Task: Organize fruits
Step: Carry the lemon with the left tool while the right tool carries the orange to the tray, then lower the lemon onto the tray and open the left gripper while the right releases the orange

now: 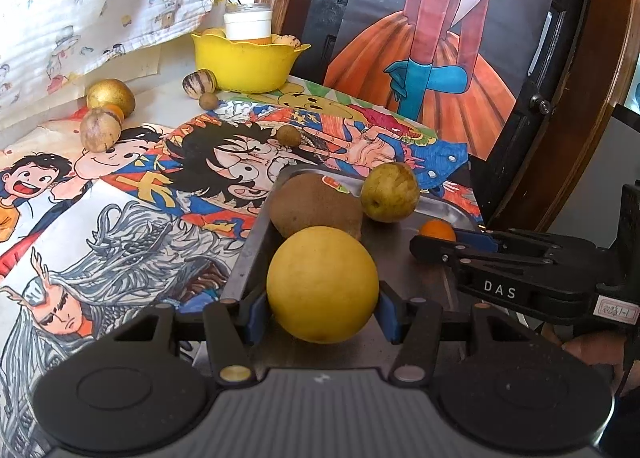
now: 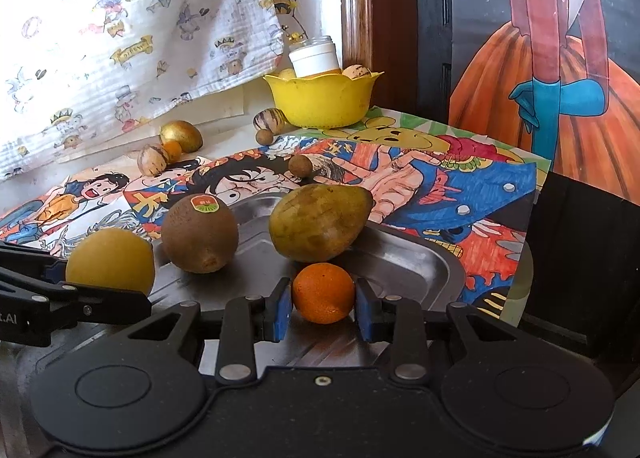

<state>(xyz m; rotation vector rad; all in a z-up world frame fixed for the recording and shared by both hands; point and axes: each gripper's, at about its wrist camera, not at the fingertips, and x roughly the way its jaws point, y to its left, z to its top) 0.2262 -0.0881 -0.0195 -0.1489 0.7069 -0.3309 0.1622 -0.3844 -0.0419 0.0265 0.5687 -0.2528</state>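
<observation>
A round yellow fruit [image 1: 322, 284] sits between the blue pads of my left gripper [image 1: 323, 314], which is shut on it above the near left end of the metal tray [image 1: 400, 258]. My right gripper [image 2: 323, 308] is shut on a small orange [image 2: 323, 292] low over the tray's [image 2: 420, 262] near edge. In the tray lie a brown kiwi [image 2: 200, 232] with a sticker and a green pear-shaped fruit [image 2: 320, 226] just behind the orange. The left wrist view shows the right gripper [image 1: 444, 242] reaching in from the right.
A yellow bowl [image 1: 248, 62] holding a white jar [image 1: 248, 24] and fruit stands at the back. A striped fruit [image 1: 199, 83], a golden fruit [image 1: 111, 96], a mottled fruit [image 1: 100, 130] and two small brown balls [image 1: 289, 135] lie on the cartoon-printed table. A painted panel [image 1: 440, 58] rises behind.
</observation>
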